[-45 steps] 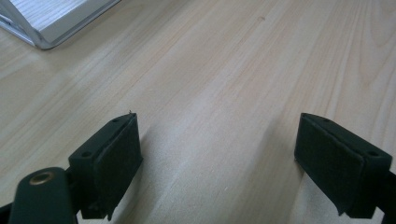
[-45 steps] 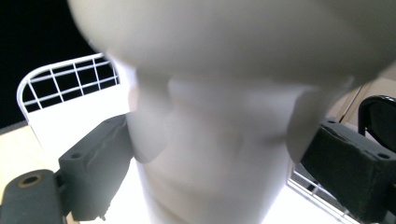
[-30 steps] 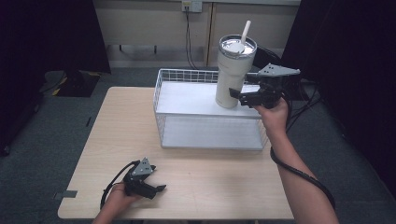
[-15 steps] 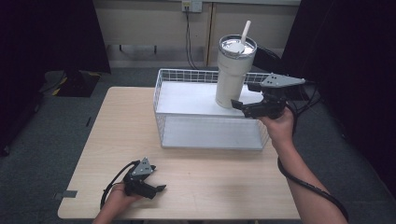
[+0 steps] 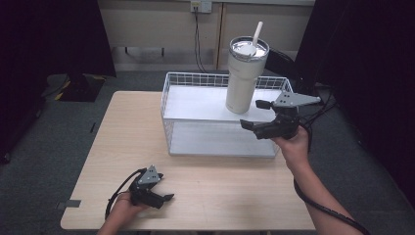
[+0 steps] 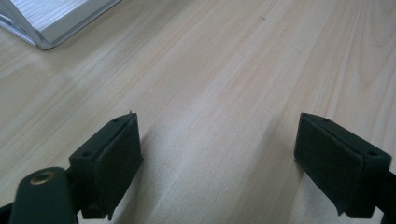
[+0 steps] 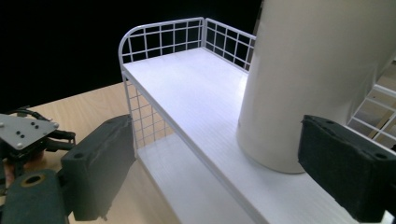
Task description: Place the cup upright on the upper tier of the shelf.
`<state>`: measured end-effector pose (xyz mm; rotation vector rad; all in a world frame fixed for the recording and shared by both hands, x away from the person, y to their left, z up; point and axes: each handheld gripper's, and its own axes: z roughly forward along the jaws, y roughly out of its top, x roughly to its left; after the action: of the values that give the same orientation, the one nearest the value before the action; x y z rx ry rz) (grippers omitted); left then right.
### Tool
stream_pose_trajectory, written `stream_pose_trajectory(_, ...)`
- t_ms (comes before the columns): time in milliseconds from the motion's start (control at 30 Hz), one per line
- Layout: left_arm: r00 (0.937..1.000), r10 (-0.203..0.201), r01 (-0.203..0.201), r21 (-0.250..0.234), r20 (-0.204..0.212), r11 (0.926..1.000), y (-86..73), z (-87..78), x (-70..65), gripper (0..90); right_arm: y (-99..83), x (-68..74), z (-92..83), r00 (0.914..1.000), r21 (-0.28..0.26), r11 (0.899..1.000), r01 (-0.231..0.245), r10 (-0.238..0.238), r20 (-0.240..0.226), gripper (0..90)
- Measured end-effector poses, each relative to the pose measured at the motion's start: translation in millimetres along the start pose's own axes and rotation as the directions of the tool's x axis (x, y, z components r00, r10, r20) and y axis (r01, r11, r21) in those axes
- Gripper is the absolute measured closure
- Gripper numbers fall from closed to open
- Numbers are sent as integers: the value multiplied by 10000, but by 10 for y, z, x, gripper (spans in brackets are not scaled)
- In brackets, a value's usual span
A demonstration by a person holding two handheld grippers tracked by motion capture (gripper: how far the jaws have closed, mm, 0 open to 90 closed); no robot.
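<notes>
The tumbler (image 5: 244, 73) stands upright on the top shelf of the wire rack (image 5: 195, 105), toward its right end, straw (image 5: 256, 32) poking from the lid. Your right gripper (image 5: 254, 115) hangs just in front of it, jaws wide apart and holding nothing; in the right gripper view the cup's base (image 7: 299, 93) sits between the two pads but nearer the right one, with no contact visible.

What could go wrong: the cup is tall and narrow at the foot, so a pad brushing it off-centre could tip it toward the rack's back rail, or slide it on the smooth shelf. If you close from here, the right pad would likely meet it first and push it sideways.

Your left gripper (image 5: 154, 193) lies low on the table (image 5: 122, 132) near the front edge, well apart from the rack — jaws open, empty, bare wood between them (image 6: 219, 154).

Hard to tell: whether the cup holds liquid, whether the lid is sealed, and how close the pads really are to its wall. The rack's lower shelf is partly hidden.
</notes>
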<state>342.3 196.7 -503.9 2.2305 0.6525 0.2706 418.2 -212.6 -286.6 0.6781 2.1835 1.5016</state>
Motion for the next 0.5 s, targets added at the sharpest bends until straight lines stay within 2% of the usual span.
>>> stream_pose_trajectory(500, 10000, 2, -2, 2, -3, 10000, 0, 0, 0, 142, -227, 137, -100, 9992, -25, 10000, 10, -11, -398, 114)
